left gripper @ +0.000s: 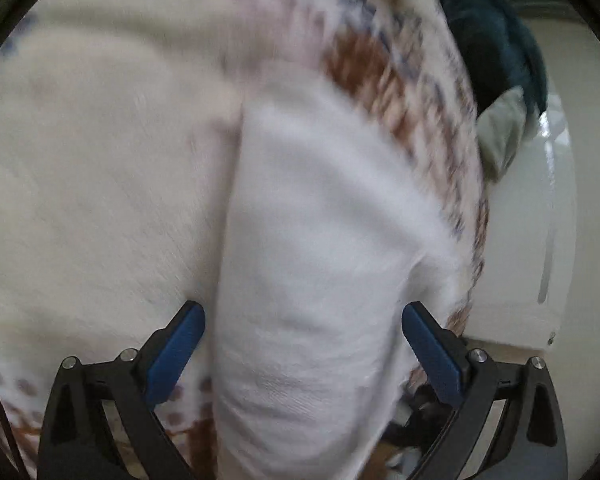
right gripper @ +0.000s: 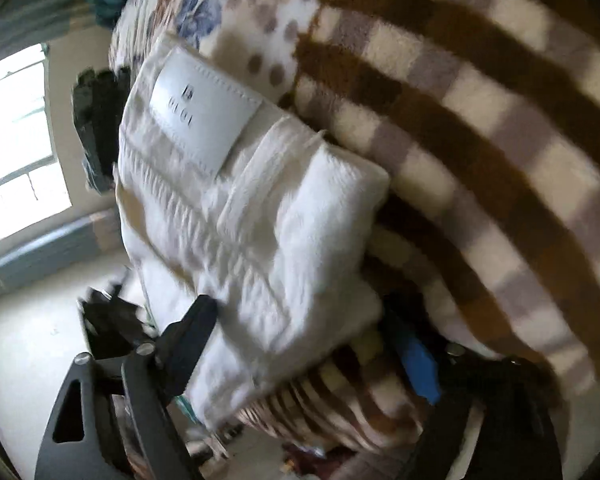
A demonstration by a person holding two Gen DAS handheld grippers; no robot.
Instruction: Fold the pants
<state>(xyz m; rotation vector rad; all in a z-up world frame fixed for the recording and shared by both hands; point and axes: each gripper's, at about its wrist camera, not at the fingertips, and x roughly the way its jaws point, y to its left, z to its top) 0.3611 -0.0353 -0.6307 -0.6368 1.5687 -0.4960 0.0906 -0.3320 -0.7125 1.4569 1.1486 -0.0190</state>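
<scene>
The white pants (left gripper: 320,208) lie folded into a thick bundle on a patterned blanket (left gripper: 100,160). My left gripper (left gripper: 304,320) stands open, its blue pads on either side of the bundle's near end and not pressing on it. In the right wrist view the pants (right gripper: 260,216) show the waistband side up, with a white label patch (right gripper: 204,120) on it. My right gripper (right gripper: 304,344) is open too. Its left finger lies against the bundle's near edge, and its right fingertip (right gripper: 416,364) sits apart over the blanket. The picture is blurred.
The blanket (right gripper: 480,140) has brown and grey stripes, dots and blue flowers. A dark teal garment (left gripper: 496,32) lies at its far edge. The blanket ends beside the pants, with a pale floor (right gripper: 20,340) below and a bright window (right gripper: 12,128) beyond.
</scene>
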